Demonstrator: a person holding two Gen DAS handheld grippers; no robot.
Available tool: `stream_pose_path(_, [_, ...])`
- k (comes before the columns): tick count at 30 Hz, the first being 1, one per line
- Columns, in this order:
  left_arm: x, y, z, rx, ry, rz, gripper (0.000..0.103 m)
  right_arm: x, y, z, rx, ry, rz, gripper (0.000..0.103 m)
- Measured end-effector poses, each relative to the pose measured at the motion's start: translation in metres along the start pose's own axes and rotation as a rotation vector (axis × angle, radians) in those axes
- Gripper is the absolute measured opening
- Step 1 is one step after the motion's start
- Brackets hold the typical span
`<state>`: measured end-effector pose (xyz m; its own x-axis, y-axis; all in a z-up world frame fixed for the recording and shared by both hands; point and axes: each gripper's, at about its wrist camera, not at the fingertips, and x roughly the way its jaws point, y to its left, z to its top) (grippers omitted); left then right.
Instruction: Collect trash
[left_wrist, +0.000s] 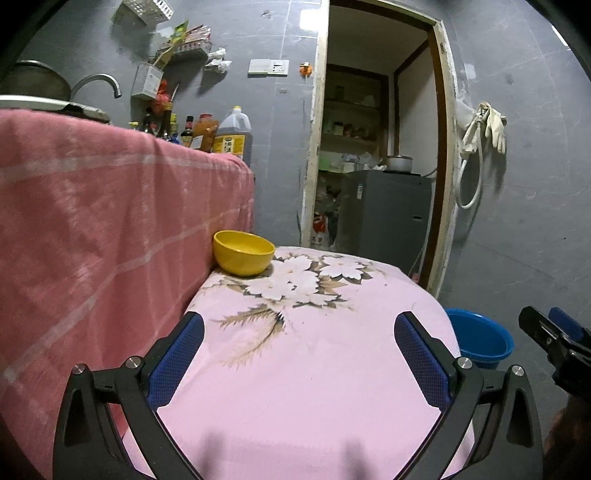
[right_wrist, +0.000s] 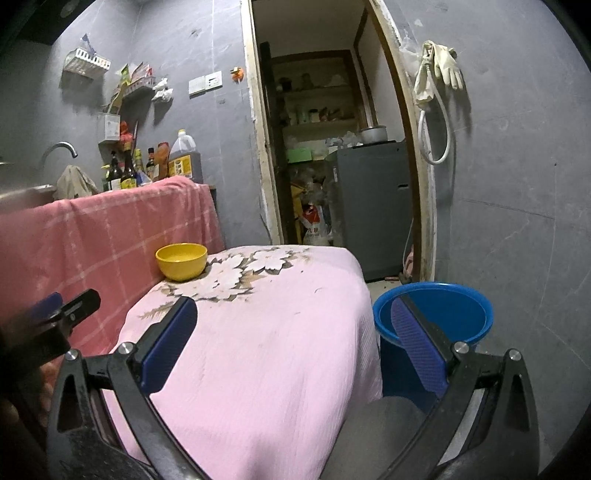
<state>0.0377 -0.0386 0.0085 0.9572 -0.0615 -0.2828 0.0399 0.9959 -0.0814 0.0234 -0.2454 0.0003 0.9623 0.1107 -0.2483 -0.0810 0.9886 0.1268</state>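
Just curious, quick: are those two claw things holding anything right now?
Left gripper: open, holding nothing.
Right gripper: open, holding nothing.

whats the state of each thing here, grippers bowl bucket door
left hand-held gripper: open, holding nothing, over the pink cloth
right hand-held gripper: open, holding nothing
yellow bowl: upright on the cloth, looks empty
blue bucket: upright on the floor, nothing visible inside
doorway: open

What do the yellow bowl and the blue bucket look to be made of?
Yellow bowl: probably plastic or melamine, with uniform opaque color, a smooth surface and a soft sheen; ceramic cannot be ruled out. Blue bucket: likely molded plastic, with a thin rolled rim and glossy, even color.
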Motion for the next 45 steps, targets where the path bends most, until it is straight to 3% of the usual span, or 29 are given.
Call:
stream_pose_path(15, [-0.021,0.021,-0.033,-0.016,0.038,0.03,0.101,-0.015,0.017,-0.026,-0.043,0.023,-0.016,0.103])
stream_pose_path(45, [-0.025,0.027,-0.037,-0.016,0.033,0.023,0.101,-0.019,0.024,-0.036,-0.062,0.047,-0.002,0.103])
